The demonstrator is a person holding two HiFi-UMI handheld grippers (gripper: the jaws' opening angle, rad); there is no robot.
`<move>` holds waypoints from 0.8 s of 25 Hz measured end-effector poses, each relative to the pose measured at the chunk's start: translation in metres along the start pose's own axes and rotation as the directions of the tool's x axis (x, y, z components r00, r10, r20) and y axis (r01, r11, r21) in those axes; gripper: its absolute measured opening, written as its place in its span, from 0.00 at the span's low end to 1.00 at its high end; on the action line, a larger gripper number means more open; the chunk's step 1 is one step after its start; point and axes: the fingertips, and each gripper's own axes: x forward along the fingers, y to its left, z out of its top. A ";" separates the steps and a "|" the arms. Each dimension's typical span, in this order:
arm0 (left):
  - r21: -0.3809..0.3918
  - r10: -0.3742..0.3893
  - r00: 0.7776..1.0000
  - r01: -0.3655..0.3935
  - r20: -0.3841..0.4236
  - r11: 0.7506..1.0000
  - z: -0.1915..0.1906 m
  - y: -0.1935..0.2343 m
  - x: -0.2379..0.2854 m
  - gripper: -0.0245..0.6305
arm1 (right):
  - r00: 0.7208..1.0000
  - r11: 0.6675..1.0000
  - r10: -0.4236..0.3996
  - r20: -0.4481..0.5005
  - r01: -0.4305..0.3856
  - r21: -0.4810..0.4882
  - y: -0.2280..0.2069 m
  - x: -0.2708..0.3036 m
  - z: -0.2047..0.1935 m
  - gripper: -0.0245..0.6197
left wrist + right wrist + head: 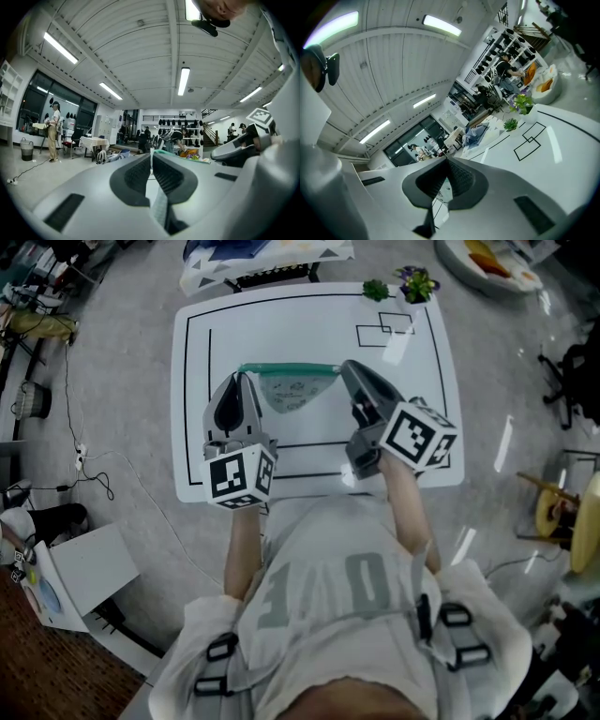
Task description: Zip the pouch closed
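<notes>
A pale printed pouch (292, 392) with a green zipper band (289, 369) hangs stretched between my two grippers above the white table (412, 427). My left gripper (242, 379) is shut on the pouch's left end. In the left gripper view its jaws (151, 157) pinch a thin pale strip of pouch (159, 206). My right gripper (345, 367) is shut at the right end of the zipper. The pull itself is hidden between its pads. In the right gripper view the jaws (447, 161) meet, with printed pouch fabric (443, 190) showing below them.
Two small potted plants (376, 290) (417, 282) stand at the table's far right corner, beside a black outlined rectangle (384, 331). A cloth-covered stand (267, 259) lies beyond the table. Cables and boxes sit on the floor at left, a chair (562, 512) at right.
</notes>
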 end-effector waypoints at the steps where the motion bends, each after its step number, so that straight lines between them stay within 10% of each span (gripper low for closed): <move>1: -0.009 -0.003 1.000 0.003 -0.009 1.000 -0.002 -0.001 -0.001 0.07 | 1.000 1.000 -0.007 -0.004 0.007 -0.019 0.002 -0.003 0.002 0.05; 14: -0.059 -0.070 0.985 0.061 -0.156 0.996 -0.047 -0.009 0.002 0.07 | 0.997 0.996 -0.071 -0.021 0.072 0.047 -0.020 -0.011 -0.022 0.05; 20: -0.005 -0.060 0.976 0.060 -0.211 0.998 -0.083 -0.001 0.037 0.07 | 0.990 0.988 -0.138 0.012 0.138 -0.065 -0.050 0.005 -0.022 0.06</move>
